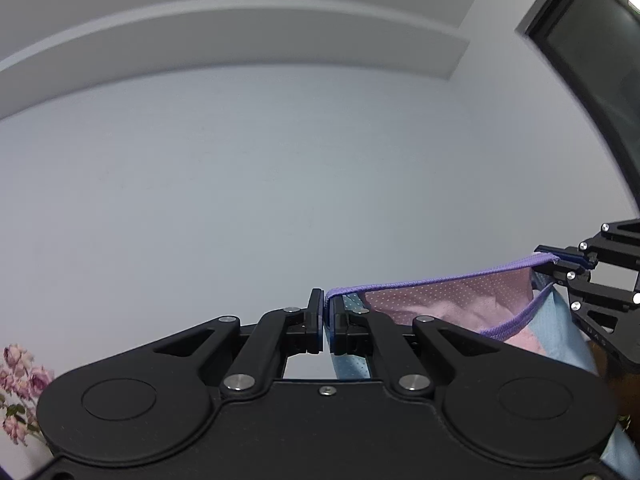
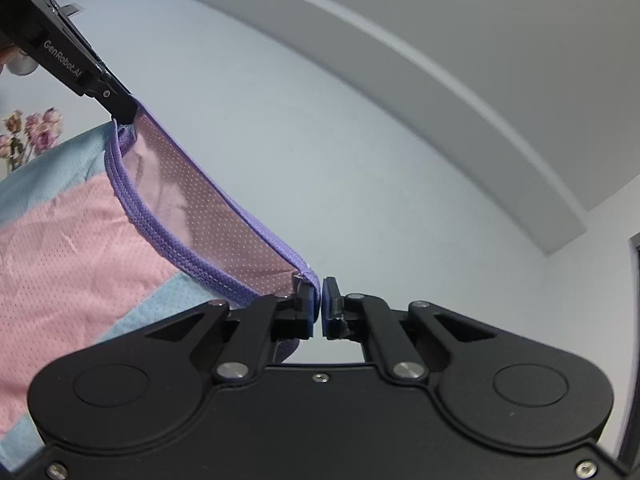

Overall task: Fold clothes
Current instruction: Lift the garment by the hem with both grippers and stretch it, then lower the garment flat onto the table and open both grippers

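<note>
While it hangs in the air between the two grippers, the garment [image 2: 80, 248] is a mesh jersey in pink and light blue panels, edged with a purple trim [image 2: 176, 252] around what looks like its neck opening. That trimmed edge is stretched nearly taut from one gripper to the other, so its long axis runs side to side between them, and the body of the jersey drops away below it. In the right wrist view the edge slants from the upper left down to the lower centre; in the left wrist view it runs from the centre up toward the right edge.

The left gripper [image 1: 325, 322] has its jaws closed almost completely, with only a thin gap, and the purple trim and blue mesh are pinched between its pads. The right gripper [image 2: 321, 308] is likewise closed to a narrow slit, with the purple trim caught at its fingertips. Each gripper also shows in the other's view, clamped on the far end of the edge.

Behind the jersey is a pale wall [image 1: 240, 180] with a grey ceiling step [image 2: 460, 80] above. Pink flowers [image 1: 20, 376] stand low on the left, and a dark window frame [image 1: 592, 60] is at the upper right.
</note>
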The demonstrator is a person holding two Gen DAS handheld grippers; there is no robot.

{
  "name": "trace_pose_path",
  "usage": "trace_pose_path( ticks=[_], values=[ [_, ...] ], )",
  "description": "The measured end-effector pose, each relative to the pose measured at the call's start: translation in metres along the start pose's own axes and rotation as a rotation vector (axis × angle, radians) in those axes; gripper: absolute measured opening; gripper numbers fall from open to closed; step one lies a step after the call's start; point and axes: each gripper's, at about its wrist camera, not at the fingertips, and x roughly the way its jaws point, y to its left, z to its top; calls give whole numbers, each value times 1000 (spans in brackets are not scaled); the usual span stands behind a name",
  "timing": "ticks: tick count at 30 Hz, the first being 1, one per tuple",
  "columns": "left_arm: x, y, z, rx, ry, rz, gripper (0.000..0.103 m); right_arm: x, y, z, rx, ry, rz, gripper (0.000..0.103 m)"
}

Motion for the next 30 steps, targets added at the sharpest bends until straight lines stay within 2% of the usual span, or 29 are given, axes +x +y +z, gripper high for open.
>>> trace_pose_path(
  ticks=[3, 5, 6, 8, 10, 11, 12, 14, 15, 17, 18, 19, 22, 24, 26, 28, 29, 30],
  values=[
    [51, 2, -43, 12, 97, 1, 3, 40, 26, -27, 6, 78, 66, 4],
    [82, 1, -76, 28, 134, 8, 3, 70, 48, -51, 16, 136, 94, 4],
    [109, -1, -101, 39, 185, 18, 3, 83, 57, -61, 17, 159, 105, 4],
    [145, -3, -128, 67, 235, 49, 3, 114, 83, -84, 16, 207, 125, 3],
    [164, -7, -131, 140, 160, 88, 3, 134, 98, -94, 14, 194, 87, 3],
    [171, -9, -131, 179, 110, 107, 3, 143, 101, -93, 23, 152, 12, 3],
    [166, -14, -119, 227, -7, 122, 3, 146, 100, -90, 35, 102, -63, 4],
    [151, -21, -96, 270, -143, 165, 3, 142, 92, -80, 59, 42, -136, 4],
    [144, -22, -90, 269, -165, 164, 3, 138, 86, -73, 74, 6, -173, 4],
    [130, -26, -78, 265, -203, 162, 3, 124, 82, -65, 76, -26, -178, 4],
    [124, -27, -80, 253, -181, 151, 3, 114, 83, -63, 63, -22, -159, 4],
    [119, -28, -83, 239, -154, 139, 3, 107, 87, -65, 52, -11, -131, 4],
    [101, -35, -127, 188, 13, 93, 3, 85, 101, -77, 37, 52, -15, 4],
    [82, -44, -183, 129, 195, 66, 3, 57, 127, -104, 39, 174, 164, 5],
    [61, -54, -241, 59, 390, 34, 5, 29, 152, -132, 55, 314, 348, 12],
    [30, -63, -303, -24, 600, 11, 27, 5, 172, -158, 82, 453, 506, 31],
    [16, -68, -331, -63, 695, 1, 49, -17, 186, -178, 116, 577, 640, 32],
    [3, -67, -343, -91, 734, 3, 61, -35, 195, -192, 149, 662, 729, 33]
  ],
)
